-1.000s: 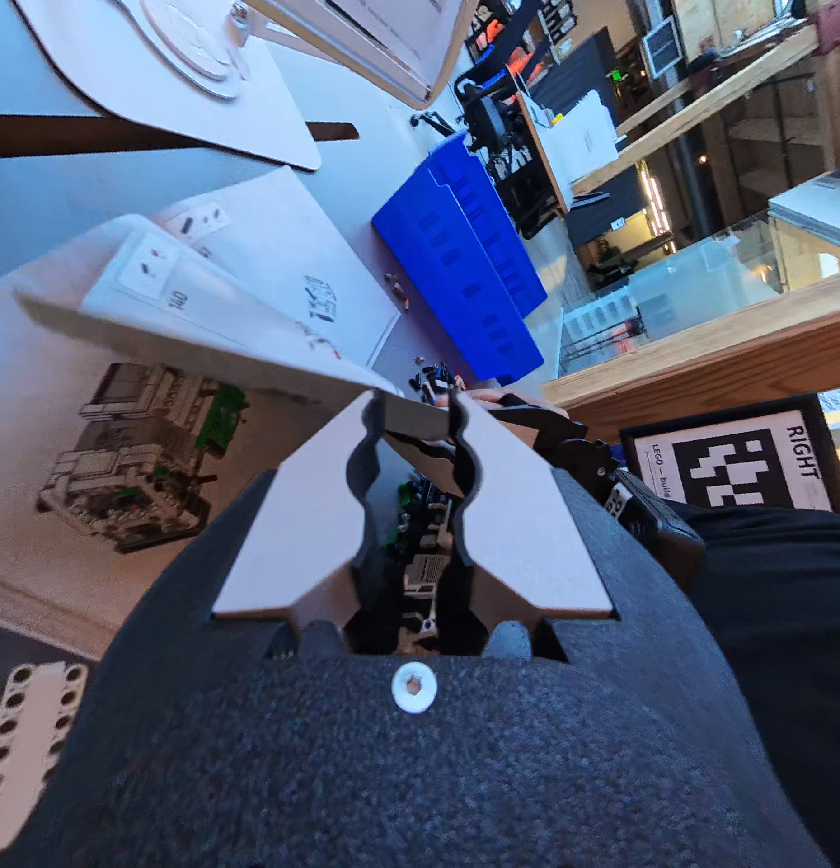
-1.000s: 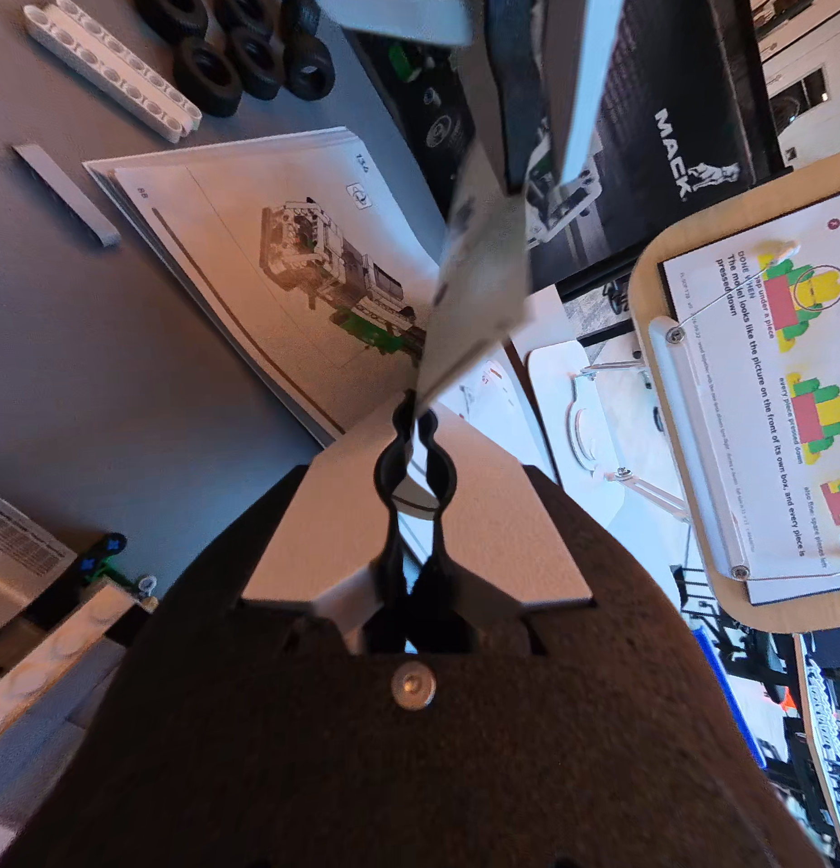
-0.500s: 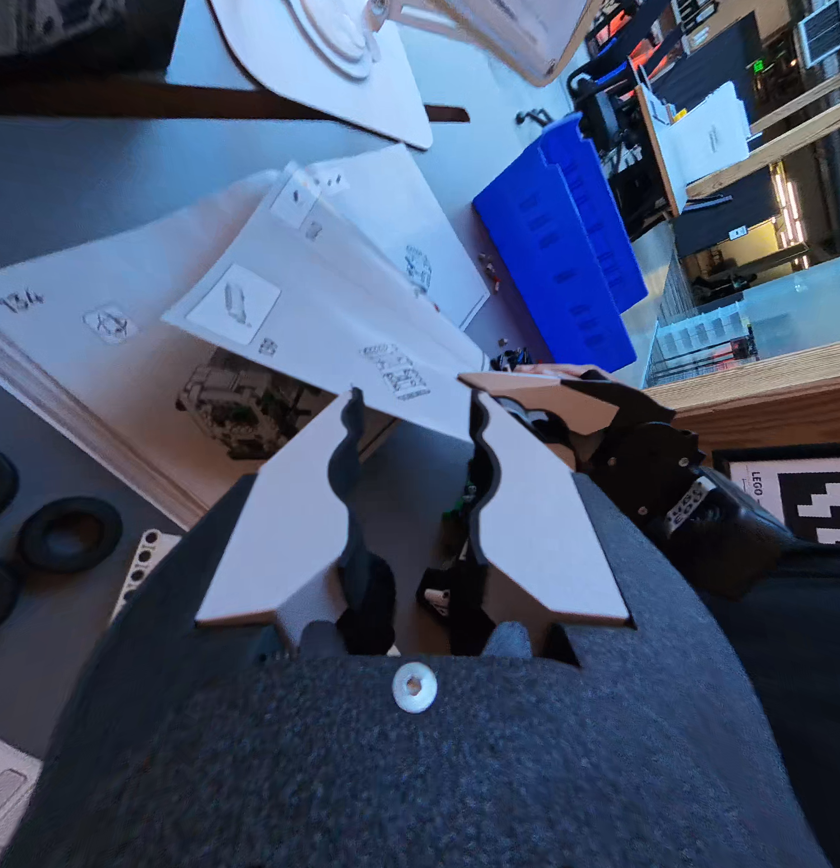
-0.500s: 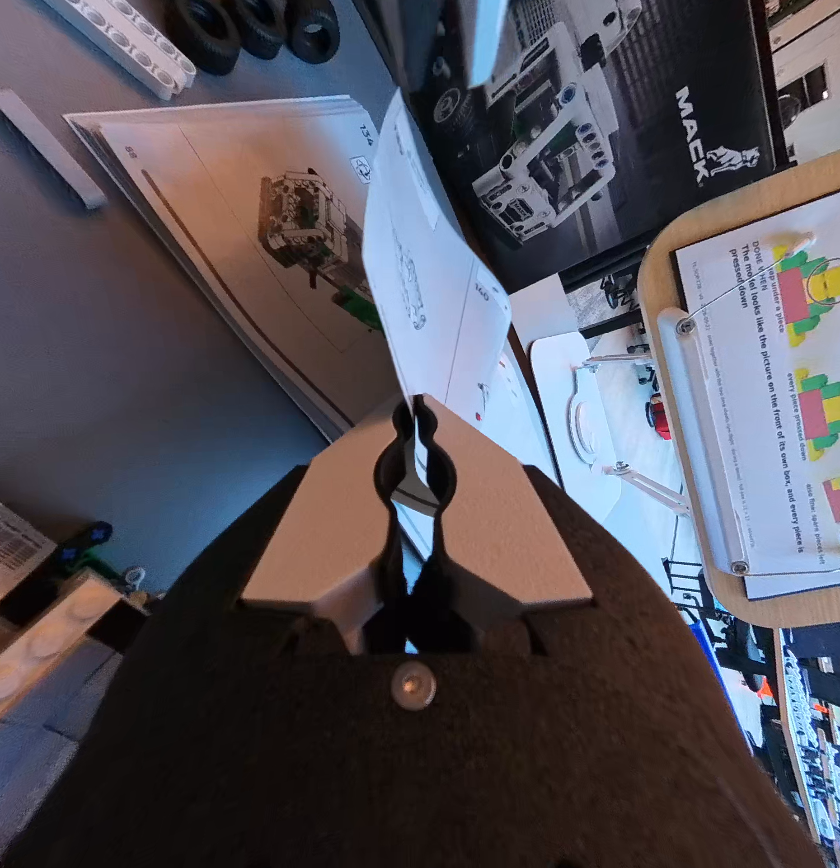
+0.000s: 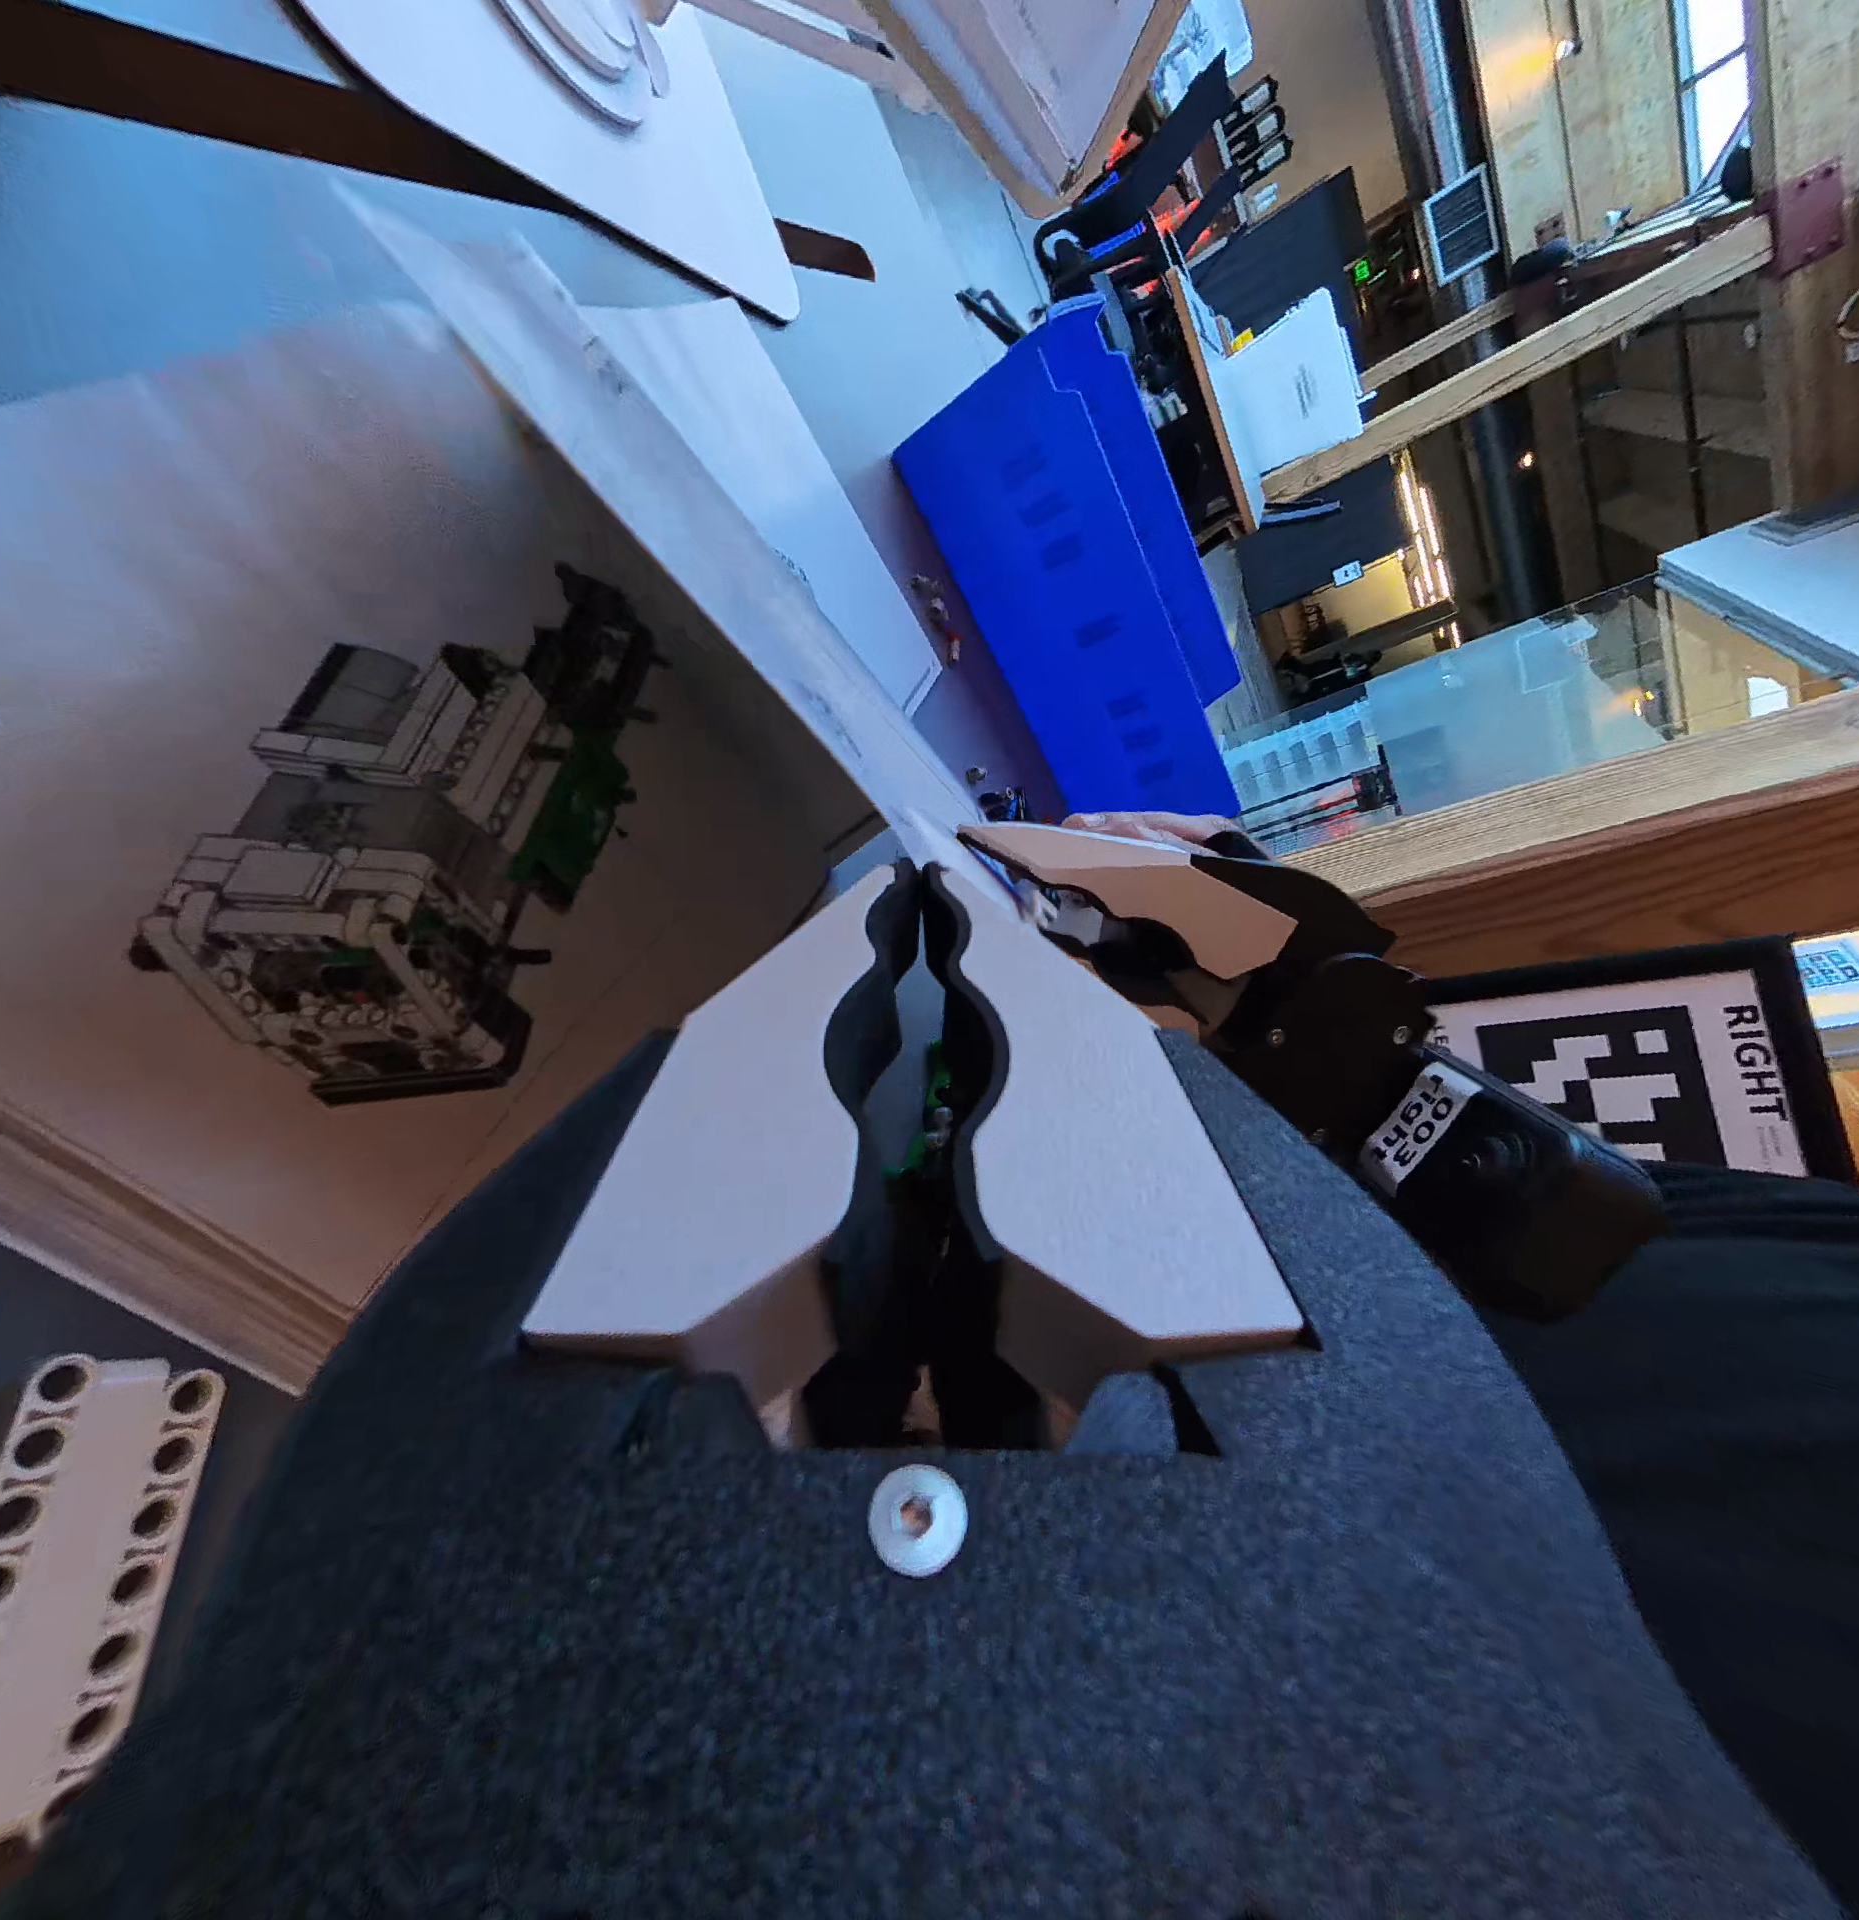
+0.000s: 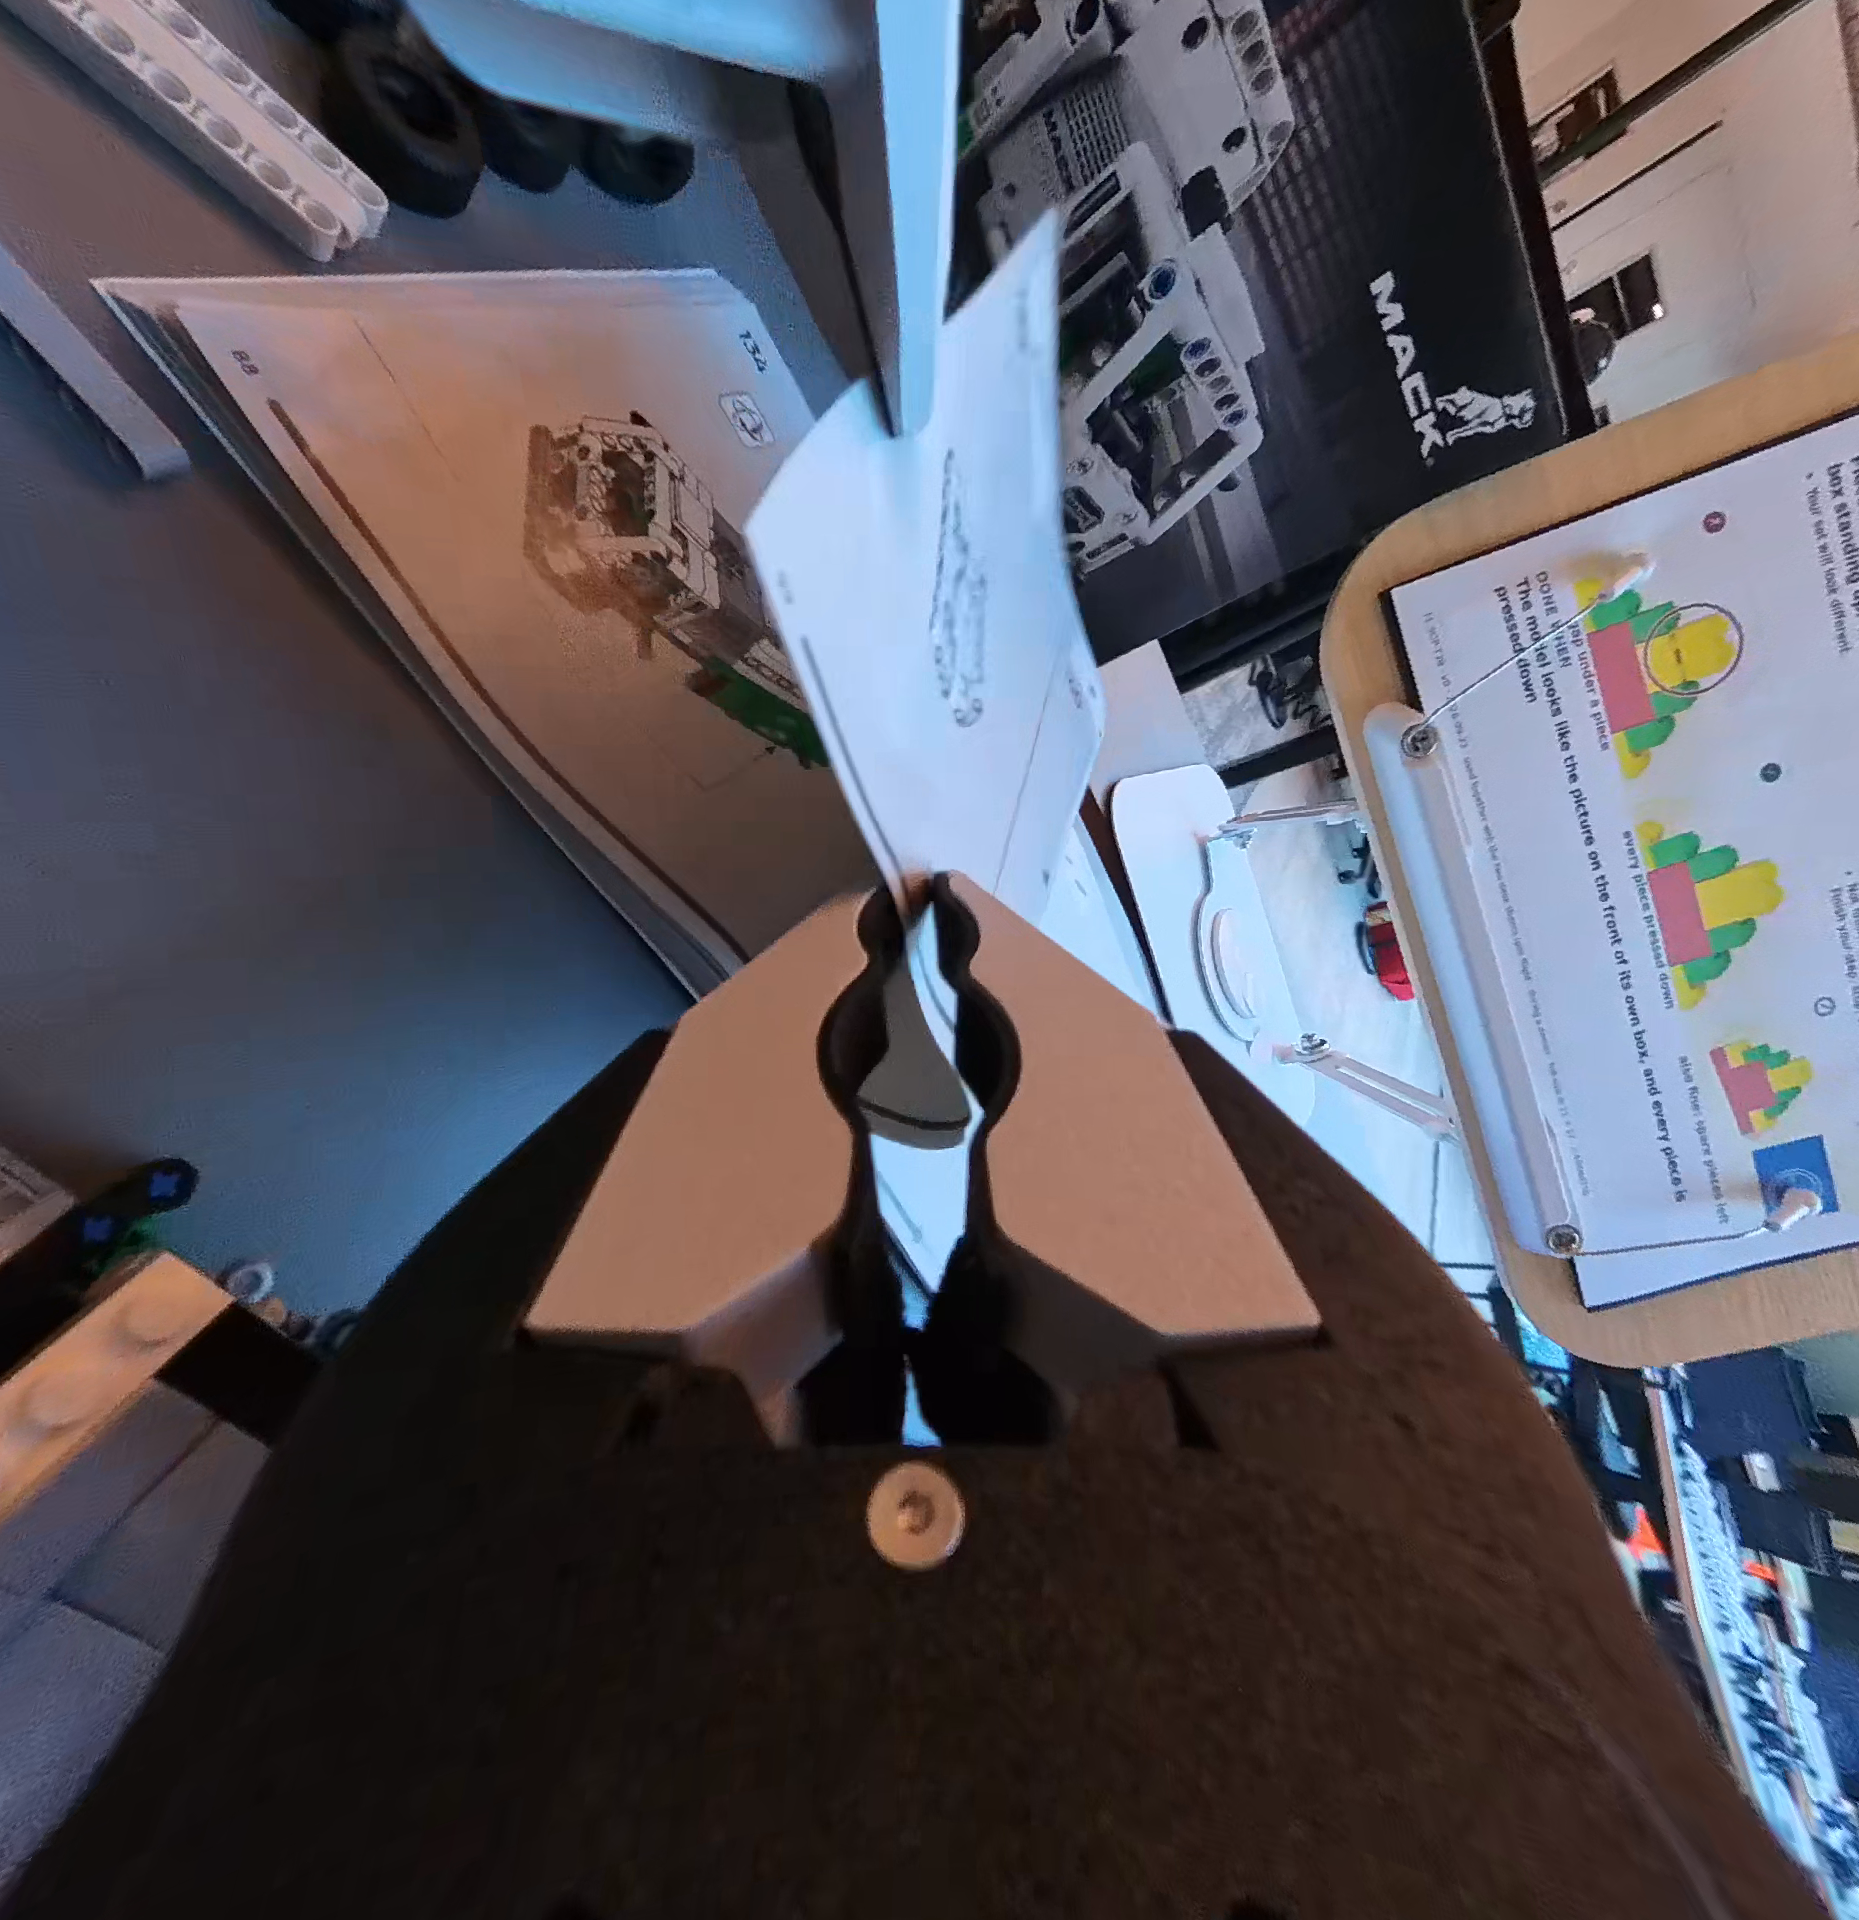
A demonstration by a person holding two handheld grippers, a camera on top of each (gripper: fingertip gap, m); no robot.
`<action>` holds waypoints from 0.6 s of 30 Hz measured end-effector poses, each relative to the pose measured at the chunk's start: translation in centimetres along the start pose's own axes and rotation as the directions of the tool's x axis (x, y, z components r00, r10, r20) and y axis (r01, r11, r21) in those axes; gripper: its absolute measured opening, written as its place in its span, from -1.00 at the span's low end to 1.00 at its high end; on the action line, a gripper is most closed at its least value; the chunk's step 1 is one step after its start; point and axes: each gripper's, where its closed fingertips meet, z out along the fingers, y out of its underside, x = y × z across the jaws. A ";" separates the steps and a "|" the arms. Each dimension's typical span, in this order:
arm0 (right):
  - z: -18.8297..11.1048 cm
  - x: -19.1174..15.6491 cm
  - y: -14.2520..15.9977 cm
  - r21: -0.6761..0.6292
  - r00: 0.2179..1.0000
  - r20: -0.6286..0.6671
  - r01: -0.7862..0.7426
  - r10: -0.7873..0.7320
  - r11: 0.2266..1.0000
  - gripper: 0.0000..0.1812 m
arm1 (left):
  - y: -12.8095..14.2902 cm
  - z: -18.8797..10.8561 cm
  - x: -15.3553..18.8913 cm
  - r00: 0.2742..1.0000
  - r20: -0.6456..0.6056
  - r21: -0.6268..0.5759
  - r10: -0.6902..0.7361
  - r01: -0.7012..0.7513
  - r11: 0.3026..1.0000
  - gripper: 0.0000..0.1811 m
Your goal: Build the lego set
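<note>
The open instruction booklet (image 5: 333, 831) lies on the grey table and shows a white and green truck; it also shows in the right wrist view (image 6: 489, 520). One page (image 6: 935, 644) is lifted off it and stands up, curled. My right gripper (image 6: 920, 883) is shut on that page's near edge. In the left wrist view the page (image 5: 696, 499) slants across, with my left gripper (image 5: 920, 883) shut at its corner, tips together on the paper. The right gripper (image 5: 992, 862) pinches the same corner just beside it.
A white holed beam (image 5: 73, 1538) lies near left; another white beam (image 6: 208, 135) and black tyres (image 6: 416, 135) lie beyond the booklet. A blue bin (image 5: 1091, 582), the black set box (image 6: 1268, 312), a wooden board with a sheet (image 6: 1631, 831) and a partly built model (image 6: 73, 1351) stand around. The gap from one gripper's tips to the other's is roughly 7 cm. From the left gripper's tips to the white beam (image 6: 208, 135) is close to 15 cm.
My left gripper was open and has closed at the page's corner beside the right gripper. The page has swung up more steeply. The right gripper stays shut on it.
</note>
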 end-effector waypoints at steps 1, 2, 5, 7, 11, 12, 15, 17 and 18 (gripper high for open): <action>-0.1 0.0 -0.1 0.009 1.000 0.007 -0.010 0.010 1.000 -0.93 | -0.1 0.0 0.2 1.000 -0.002 -0.002 0.011 -0.011 1.000 -1.00; -0.1 0.0 -0.2 0.017 1.000 0.013 -0.022 0.022 1.000 -0.92 | -0.3 -0.1 0.4 1.000 -0.008 -0.001 0.018 -0.018 1.000 -1.00; -0.3 0.1 -0.3 0.026 0.999 0.016 -0.040 0.039 0.999 -0.90 | -0.5 -0.1 0.7 0.999 -0.010 -0.007 0.041 -0.041 0.999 -1.00; -0.3 0.2 -0.2 0.026 0.999 0.018 -0.039 0.038 0.999 -0.90 | -0.6 0.0 0.7 0.999 -0.008 -0.007 0.052 -0.052 0.999 -1.00; -0.7 0.0 -0.2 0.053 0.998 0.041 -0.053 0.051 0.997 -0.84 | -1.3 0.5 1.1 0.998 -0.032 0.008 0.048 -0.048 0.999 -1.00; -0.9 0.0 -0.4 0.066 0.997 0.050 -0.060 0.057 0.996 -0.82 | -1.5 0.8 1.3 0.998 -0.038 0.009 0.053 -0.053 0.999 -1.00; -1.8 0.1 -1.0 0.119 0.994 0.063 -0.091 0.084 0.989 -0.79 | -2.0 1.5 1.8 0.996 -0.051 0.001 0.072 -0.072 0.997 -1.00; -2.0 0.4 -1.1 0.135 0.992 0.071 -0.117 0.108 0.984 -0.73 | -2.2 2.0 2.2 0.995 -0.062 -0.006 0.077 -0.077 0.997 -1.00; -2.0 0.5 -1.0 0.135 0.991 0.068 -0.120 0.112 0.984 -0.68 | -2.5 2.3 2.4 0.995 -0.072 -0.004 0.071 -0.072 0.997 -1.00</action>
